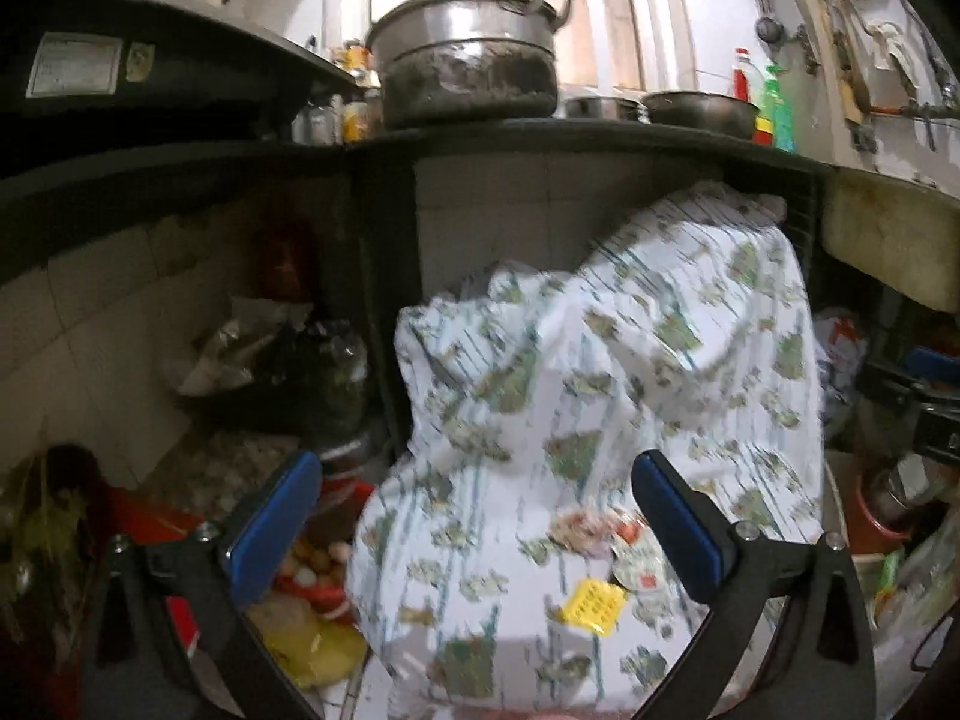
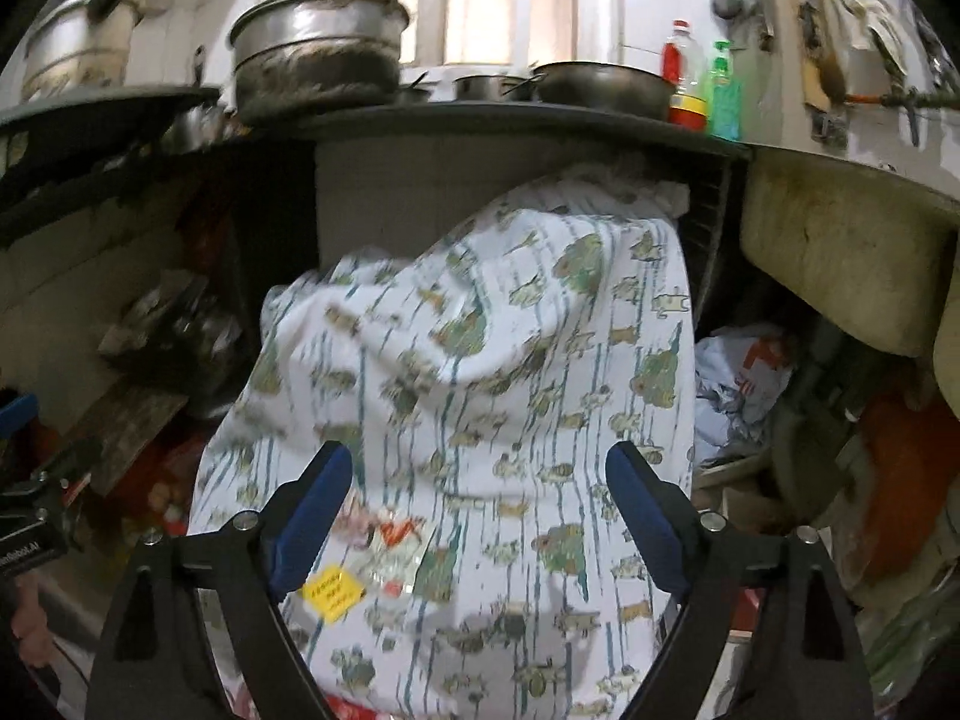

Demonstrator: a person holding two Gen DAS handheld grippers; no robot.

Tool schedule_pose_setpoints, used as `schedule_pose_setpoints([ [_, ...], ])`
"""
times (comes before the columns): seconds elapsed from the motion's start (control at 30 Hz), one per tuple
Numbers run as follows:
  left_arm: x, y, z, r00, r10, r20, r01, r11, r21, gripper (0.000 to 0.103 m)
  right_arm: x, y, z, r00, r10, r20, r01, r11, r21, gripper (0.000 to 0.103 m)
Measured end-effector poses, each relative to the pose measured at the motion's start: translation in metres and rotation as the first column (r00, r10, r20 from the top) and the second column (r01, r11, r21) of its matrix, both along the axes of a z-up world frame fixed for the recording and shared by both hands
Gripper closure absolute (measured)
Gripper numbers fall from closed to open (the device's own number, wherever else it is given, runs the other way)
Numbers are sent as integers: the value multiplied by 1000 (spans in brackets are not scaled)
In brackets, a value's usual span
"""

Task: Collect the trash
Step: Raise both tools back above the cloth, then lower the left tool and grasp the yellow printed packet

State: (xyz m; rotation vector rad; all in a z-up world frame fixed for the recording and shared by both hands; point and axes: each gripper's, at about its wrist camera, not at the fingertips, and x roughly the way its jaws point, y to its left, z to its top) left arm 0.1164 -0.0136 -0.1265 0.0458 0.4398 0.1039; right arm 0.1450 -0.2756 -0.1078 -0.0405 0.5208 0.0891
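A large white bag printed with green figures and teal stripes (image 1: 600, 396) stands under the kitchen counter and fills the middle of both views (image 2: 480, 372). Wrappers show through its lower part, a yellow one (image 1: 593, 605) and a red-and-white one (image 1: 636, 558); they also show in the right wrist view (image 2: 332, 593). My left gripper (image 1: 477, 522) is open, its blue pads either side of the bag's lower part, holding nothing. My right gripper (image 2: 480, 510) is open the same way in front of the bag.
A dark counter edge (image 1: 540, 135) runs above, with a big blackened steel pot (image 1: 468, 54), pans and bottles (image 1: 774, 102). Left of the bag lie a red bin with food scraps (image 1: 312, 576) and dark bags (image 1: 288, 360). A crumpled white plastic bag (image 2: 744, 384) and clutter sit at the right.
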Motion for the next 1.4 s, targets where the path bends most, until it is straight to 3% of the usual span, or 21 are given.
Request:
schedule_pose_setpoints([
  [0.2, 32, 24, -14, 998, 51, -32, -50, 999, 18, 0, 28, -4, -13, 999, -45, -14, 46, 997, 68, 14],
  [0.33, 47, 33, -33, 997, 63, -52, -61, 997, 53, 0, 44, 2, -38, 998, -56, -34, 56, 998, 21, 14],
  [0.53, 84, 42, -66, 979, 28, -202, -39, 998, -53, 0, 74, 4, -83, 984, -62, -167, 61, 998, -12, 14],
  [0.63, 101, 31, -79, 964, 8, -267, -16, 1000, -27, 0, 90, 1, -95, 971, -66, -230, 73, 997, 25, 14],
  [0.77, 122, 23, -101, 926, -30, -377, -2, 996, -85, 0, 106, -4, -109, 949, -67, -307, 95, 992, 78, 14],
  [0.93, 141, 14, -116, 904, -25, -426, -15, 996, -91, 0, 124, -7, -128, 919, -63, -389, 116, 986, 116, 14],
  [1.13, 158, 1, -126, 889, -60, -455, 17, 995, -97, 0, 138, -8, -141, 908, -75, -412, 119, 989, 83, 14],
  [1.23, 167, -6, -140, 862, -65, -503, 26, 996, -84, 0, 143, -11, -143, 902, -93, -421, 133, 989, 66, 14],
  [1.4, 176, -24, -183, 740, -163, -653, 78, 985, -157, 0, 146, -18, -150, 870, -88, -486, 180, 973, 147, 14],
])
